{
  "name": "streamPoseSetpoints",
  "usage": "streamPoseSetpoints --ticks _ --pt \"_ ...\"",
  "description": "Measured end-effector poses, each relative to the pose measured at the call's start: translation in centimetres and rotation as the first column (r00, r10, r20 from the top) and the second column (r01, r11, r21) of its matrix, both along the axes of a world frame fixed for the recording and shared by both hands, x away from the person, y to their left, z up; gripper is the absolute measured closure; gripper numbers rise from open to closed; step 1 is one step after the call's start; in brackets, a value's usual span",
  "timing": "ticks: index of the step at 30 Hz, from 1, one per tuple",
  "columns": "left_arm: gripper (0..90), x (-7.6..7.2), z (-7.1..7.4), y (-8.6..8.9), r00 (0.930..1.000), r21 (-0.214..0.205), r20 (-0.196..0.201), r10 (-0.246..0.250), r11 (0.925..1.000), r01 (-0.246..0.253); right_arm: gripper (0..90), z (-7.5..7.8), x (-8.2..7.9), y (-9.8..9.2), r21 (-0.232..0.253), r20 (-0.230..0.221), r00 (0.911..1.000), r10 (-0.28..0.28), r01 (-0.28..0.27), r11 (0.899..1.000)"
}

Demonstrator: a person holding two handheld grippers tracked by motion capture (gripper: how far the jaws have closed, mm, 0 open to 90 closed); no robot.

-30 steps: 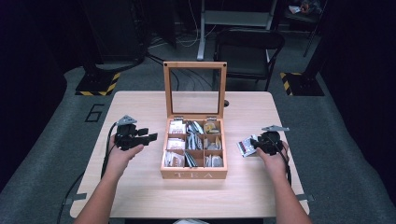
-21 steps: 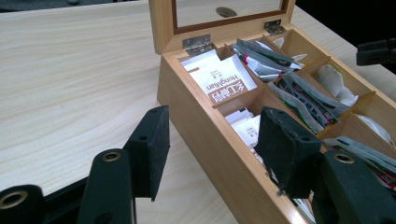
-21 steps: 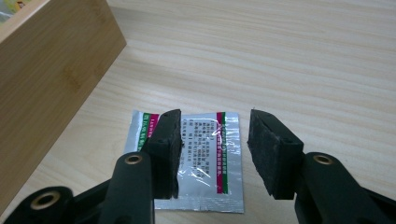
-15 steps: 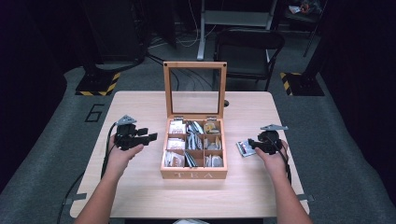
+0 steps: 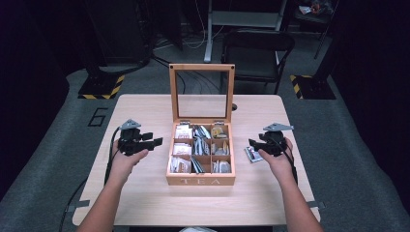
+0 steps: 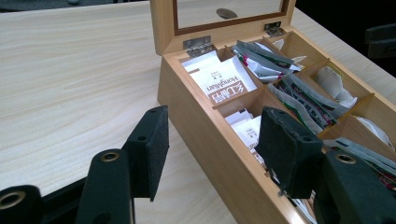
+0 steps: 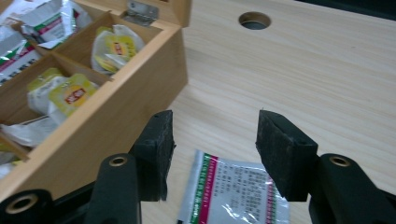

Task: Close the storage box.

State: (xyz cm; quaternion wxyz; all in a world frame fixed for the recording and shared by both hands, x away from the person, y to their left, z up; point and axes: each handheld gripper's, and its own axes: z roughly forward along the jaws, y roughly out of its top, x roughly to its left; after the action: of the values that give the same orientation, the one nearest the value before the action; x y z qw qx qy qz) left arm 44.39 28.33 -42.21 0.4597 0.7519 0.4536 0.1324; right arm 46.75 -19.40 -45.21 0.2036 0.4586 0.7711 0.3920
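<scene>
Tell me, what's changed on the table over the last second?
The right gripper has let go of the sachet: its jaws have just been opening, and it has lifted a little, leaving the sachet flat on the table beside the tea box. The left gripper is where it was, open and empty, and the box stays open.

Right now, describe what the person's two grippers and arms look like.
Both the left gripper and the right gripper are black, each with two flat rectangular black pads on arms with brass-ringed holes. Each carries a grey three-cornered plate on top and trails a black cable. The forearms are bare, no sleeves showing.
</scene>
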Motion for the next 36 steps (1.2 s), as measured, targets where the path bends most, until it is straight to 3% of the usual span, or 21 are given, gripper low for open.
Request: streamPoseSetpoints --ticks 6,8,15,26,31,36 --pt "43.1 0.0 0.0 0.1 1.0 -0.005 0.0 0.002 1.0 -0.002 43.8 0.6 0.5 1.3 -0.001 -0.028 0.999 0.036 -0.036 0.999" --pt "43.1 0.0 0.0 0.2 1.0 -0.005 0.0 0.002 1.0 -0.002 43.1 1.2 0.7 1.5 -0.016 -0.025 0.9984 0.05 -0.051 0.999" --pt "43.1 0.1 0.0 0.1 1.0 -0.001 -0.002 -0.001 1.0 0.001 43.8 3.9 1.5 1.8 0.026 -0.002 0.9968 0.08 -0.08 0.996" --pt "43.0 0.1 -0.1 0.0 1.0 -0.004 -0.006 -0.001 1.0 0.001 43.7 7.0 2.7 3.0 0.009 0.013 0.9939 0.11 -0.11 0.994" --pt "43.1 0.1 -0.1 0.0 1.0 -0.006 -0.008 -0.001 1.0 0.001 43.1 7.4 3.7 3.6 0.009 0.033 0.9924 0.119 -0.119 0.993" --pt "43.1 0.1 -0.1 0.0 1.0 -0.006 -0.009 -0.003 1.0 0.003 43.1 7.3 4.6 4.1 0.007 0.026 0.9915 0.127 -0.127 0.992"
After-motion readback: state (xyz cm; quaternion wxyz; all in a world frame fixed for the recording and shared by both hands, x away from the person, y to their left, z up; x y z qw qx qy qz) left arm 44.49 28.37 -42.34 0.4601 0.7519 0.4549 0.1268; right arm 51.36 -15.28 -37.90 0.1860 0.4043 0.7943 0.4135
